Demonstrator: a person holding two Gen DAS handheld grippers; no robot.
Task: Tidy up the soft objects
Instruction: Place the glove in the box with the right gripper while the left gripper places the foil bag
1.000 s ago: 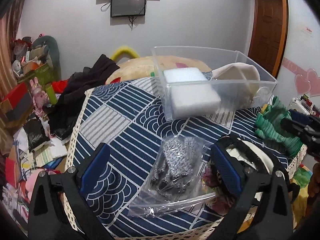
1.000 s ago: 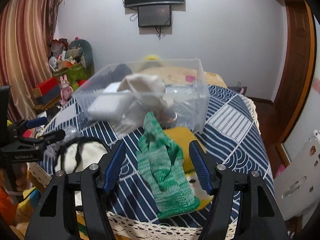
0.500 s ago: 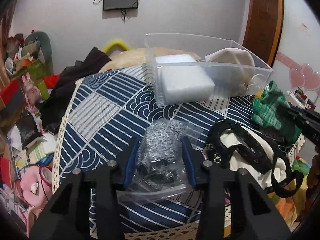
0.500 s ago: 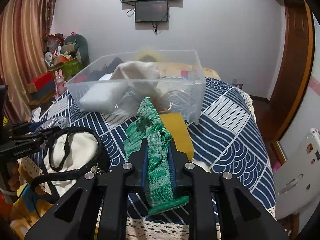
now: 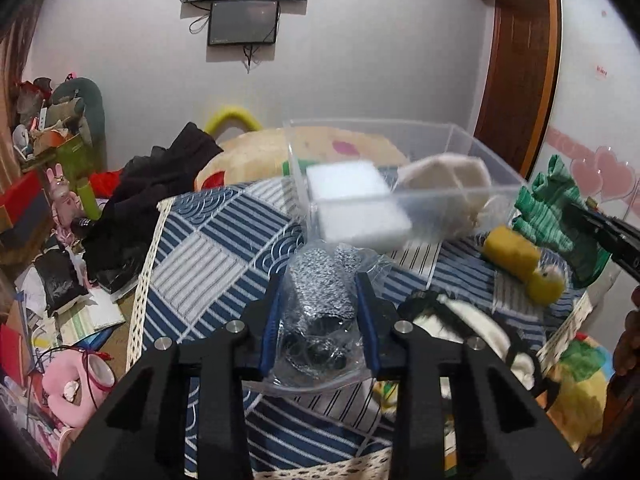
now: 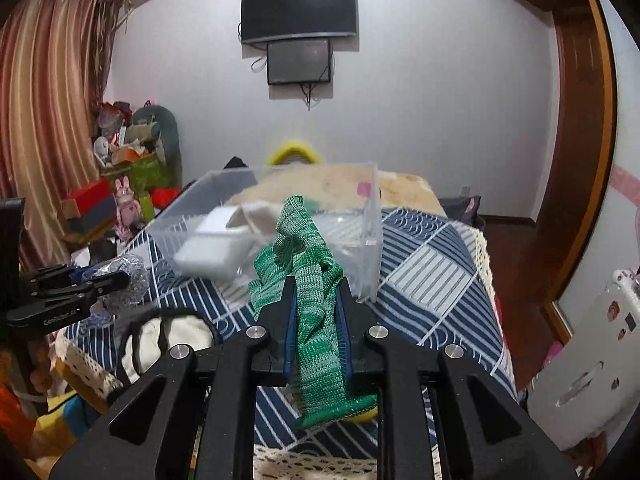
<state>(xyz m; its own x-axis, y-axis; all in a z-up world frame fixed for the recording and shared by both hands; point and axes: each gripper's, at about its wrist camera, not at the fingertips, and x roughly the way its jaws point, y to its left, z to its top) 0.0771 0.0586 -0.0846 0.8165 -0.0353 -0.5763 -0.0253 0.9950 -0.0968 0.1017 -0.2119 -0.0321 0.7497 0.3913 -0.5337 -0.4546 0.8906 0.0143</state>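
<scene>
My left gripper (image 5: 318,284) is shut on a clear plastic bag of grey speckled fabric (image 5: 320,280) and holds it above the blue patterned tablecloth (image 5: 200,248). My right gripper (image 6: 314,292) is shut on a green knitted glove (image 6: 312,280), lifted in front of the clear plastic bin (image 6: 280,216). The bin (image 5: 400,184) holds a white foam block (image 5: 352,200) and a cream cloth (image 5: 448,176). In the left wrist view the glove (image 5: 548,208) hangs at the right; in the right wrist view the bag (image 6: 124,280) shows at the left.
A yellow plush toy (image 5: 516,256) and a white bag with black straps (image 5: 472,320) lie on the table at the right. A black garment (image 5: 152,184) and clutter (image 5: 48,200) sit off the table's left edge. A wooden door (image 6: 576,120) is at the right.
Both grippers closed, the left on the bag, the right on the green glove, and both lifted their loads off the table toward the bin. The yellow plush is now uncovered.
</scene>
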